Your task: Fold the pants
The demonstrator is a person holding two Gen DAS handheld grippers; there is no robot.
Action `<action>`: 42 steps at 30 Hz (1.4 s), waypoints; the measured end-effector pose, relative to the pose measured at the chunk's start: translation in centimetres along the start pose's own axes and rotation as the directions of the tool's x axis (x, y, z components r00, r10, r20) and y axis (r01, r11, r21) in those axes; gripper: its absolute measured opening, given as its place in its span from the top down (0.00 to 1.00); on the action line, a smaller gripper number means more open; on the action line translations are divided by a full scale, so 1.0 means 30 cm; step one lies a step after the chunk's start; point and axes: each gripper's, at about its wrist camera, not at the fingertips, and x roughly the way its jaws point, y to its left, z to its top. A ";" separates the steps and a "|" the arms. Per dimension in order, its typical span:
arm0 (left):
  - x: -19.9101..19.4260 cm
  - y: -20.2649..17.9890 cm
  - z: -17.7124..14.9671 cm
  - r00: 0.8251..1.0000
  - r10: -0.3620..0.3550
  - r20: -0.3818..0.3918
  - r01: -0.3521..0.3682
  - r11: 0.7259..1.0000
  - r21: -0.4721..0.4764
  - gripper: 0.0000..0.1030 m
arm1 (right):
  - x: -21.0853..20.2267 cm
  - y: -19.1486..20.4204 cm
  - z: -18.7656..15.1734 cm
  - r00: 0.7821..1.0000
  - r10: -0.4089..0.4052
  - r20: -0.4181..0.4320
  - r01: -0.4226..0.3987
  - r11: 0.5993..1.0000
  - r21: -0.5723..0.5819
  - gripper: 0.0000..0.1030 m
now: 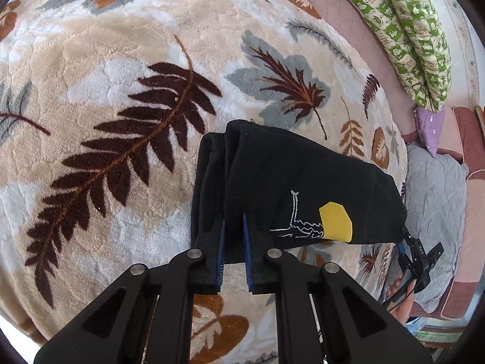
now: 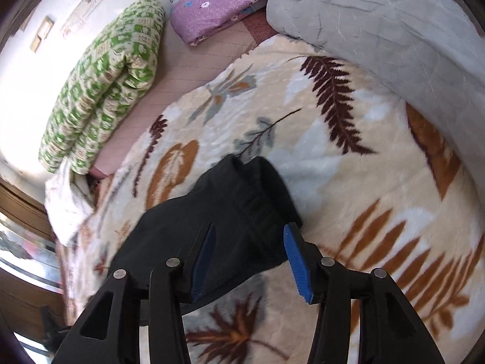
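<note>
Left wrist view. The left gripper [image 1: 233, 242] has its fingers [image 1: 219, 251] drawn narrow, clamped on a fold of the black pants [image 1: 288, 179]. The garment is already doubled into a compact bundle that hangs from the grip above the leaf-patterned blanket [image 1: 121, 91] on the bed, toward the bed's near edge. A yellow patch [image 1: 336, 221] and a white outline print show on its outer face. At the bundle's far side the right gripper [image 1: 415, 257] appears small, with part of a hand [image 1: 400, 297] below it. A green patterned quilt [image 1: 403, 30] lies rolled along the bed's far edge.

Right wrist view. The right gripper [image 2: 248, 254] stands with its fingers [image 2: 297, 261] moderately wide; the pants [image 2: 218, 212] lie between them, but the pads do not press on the cloth. A grey quilt [image 2: 394, 30] and a purple folded cloth [image 2: 221, 3] sit toward a corner of the bed.

Risk, as a judgement: with one grip alone bearing the bundle, the free layers may slide apart and undo the fold. The right gripper could close on a single layer only, skewing the next fold.
</note>
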 end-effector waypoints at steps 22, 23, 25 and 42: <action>-0.062 -0.005 -0.060 0.999 -0.034 -0.028 0.036 0.996 0.081 0.91 | 0.072 -0.086 0.070 0.994 0.077 -0.076 -0.076 0.997 0.024 0.59; -0.085 0.000 -0.058 0.998 -0.057 -0.023 0.059 0.994 0.086 0.91 | 0.050 -0.084 0.078 0.993 0.084 -0.078 -0.083 0.996 0.019 0.57; -0.145 0.016 -0.046 0.996 -0.089 0.010 0.088 0.992 0.091 0.87 | -0.011 -0.071 0.098 0.994 0.101 -0.051 -0.101 0.995 -0.006 0.57; -0.009 -0.029 0.082 0.995 -0.047 -0.084 0.054 0.995 0.083 0.63 | 0.228 0.557 0.114 0.937 0.005 -0.348 -0.237 0.743 -0.626 0.48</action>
